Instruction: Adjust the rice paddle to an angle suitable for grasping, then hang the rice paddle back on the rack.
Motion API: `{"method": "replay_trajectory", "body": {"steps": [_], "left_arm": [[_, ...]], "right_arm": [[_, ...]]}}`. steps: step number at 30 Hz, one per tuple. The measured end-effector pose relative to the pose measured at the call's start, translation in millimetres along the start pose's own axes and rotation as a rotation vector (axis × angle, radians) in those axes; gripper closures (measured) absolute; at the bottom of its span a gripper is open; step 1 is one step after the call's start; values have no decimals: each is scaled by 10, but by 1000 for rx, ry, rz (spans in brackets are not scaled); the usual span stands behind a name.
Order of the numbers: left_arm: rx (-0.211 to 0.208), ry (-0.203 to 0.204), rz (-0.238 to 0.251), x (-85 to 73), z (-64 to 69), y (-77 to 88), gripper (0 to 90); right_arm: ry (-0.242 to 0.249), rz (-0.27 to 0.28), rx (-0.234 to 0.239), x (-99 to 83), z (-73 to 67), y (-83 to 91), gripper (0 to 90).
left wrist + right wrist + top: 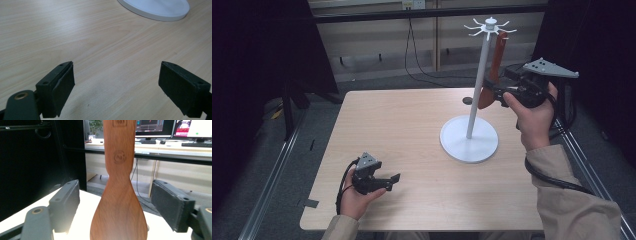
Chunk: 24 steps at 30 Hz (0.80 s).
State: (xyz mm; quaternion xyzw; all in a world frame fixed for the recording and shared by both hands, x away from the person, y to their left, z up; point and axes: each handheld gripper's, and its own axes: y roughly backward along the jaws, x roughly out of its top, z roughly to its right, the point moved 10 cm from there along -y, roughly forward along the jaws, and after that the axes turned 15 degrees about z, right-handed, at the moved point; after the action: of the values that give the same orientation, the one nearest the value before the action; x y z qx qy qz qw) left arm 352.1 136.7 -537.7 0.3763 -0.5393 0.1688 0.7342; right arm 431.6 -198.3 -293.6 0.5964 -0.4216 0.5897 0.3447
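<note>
My right tool [113, 207] is spread, pads clear of the wooden spatula [118, 202], which hangs on the white stand [469, 137] at 2 o'clock on the surface [412, 130]. Left tool [117, 87] spread, idle at 7 o'clock. Risk: bumping the spatula off its hook when backing away.

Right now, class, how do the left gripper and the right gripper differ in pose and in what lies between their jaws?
The left gripper sits low over the table; the right gripper is raised beside the white stand. The left's jaws have nothing between them; the right's flank the hanging wooden spatula without touching it. Both stand open.
</note>
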Motion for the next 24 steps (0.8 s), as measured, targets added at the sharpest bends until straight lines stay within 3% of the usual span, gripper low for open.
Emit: {"method": "replay_trajectory", "body": {"steps": [9, 24], "left_arm": [[-9, 2, 3, 1, 34, -42, 134], [-4, -6, 17, 56, 53, -35, 134]], "right_arm": [[-9, -31, 0, -109, 7, 71, 145], [-23, -74, 28, -327, -66, 169, 99]]}}
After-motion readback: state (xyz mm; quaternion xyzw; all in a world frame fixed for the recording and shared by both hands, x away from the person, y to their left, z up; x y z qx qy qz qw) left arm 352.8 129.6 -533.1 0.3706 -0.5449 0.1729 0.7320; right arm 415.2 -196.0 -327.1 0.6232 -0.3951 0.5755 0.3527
